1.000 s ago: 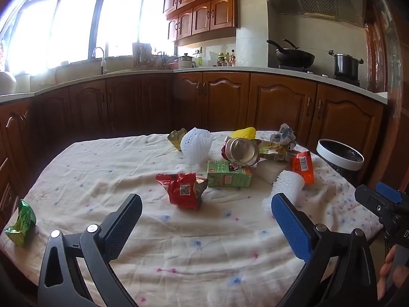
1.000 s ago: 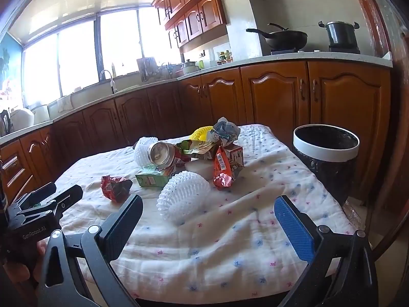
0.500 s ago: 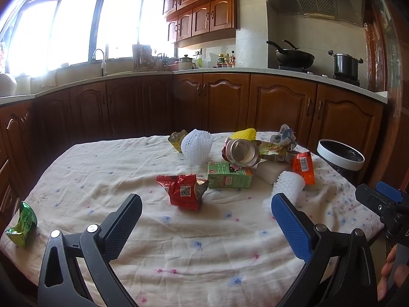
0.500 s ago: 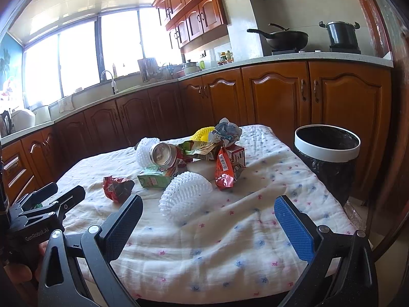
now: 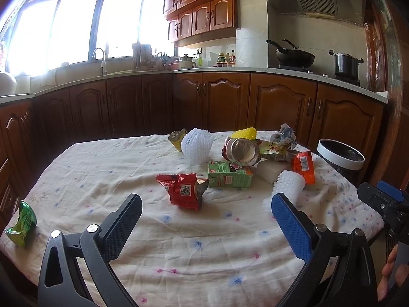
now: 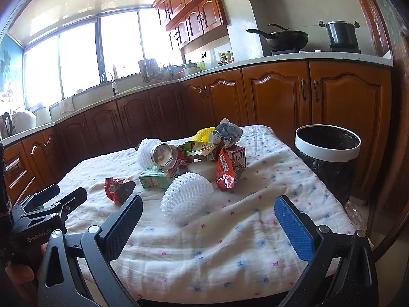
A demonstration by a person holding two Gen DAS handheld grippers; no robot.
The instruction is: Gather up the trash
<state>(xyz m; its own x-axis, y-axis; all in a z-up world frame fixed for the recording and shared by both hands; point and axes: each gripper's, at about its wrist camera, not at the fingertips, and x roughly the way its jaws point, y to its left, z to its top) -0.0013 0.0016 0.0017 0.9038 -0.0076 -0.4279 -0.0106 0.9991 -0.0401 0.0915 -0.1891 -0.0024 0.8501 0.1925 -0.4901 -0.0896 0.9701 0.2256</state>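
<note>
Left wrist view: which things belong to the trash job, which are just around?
Job: red wrapper, green carton, can, foam nets, green wrapper, bin.
Around: wok, pot, faucet.

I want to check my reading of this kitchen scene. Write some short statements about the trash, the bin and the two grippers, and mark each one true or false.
1. The left gripper holds the red snack wrapper. False: it is open and empty, short of the wrapper.
2. The drink can lies on its side. True.
3. The trash bin stands on the table. False: it stands on the floor beside it.
4. The right gripper is open. True.
5. A green wrapper lies apart from the pile, near the table's edge. True.
</note>
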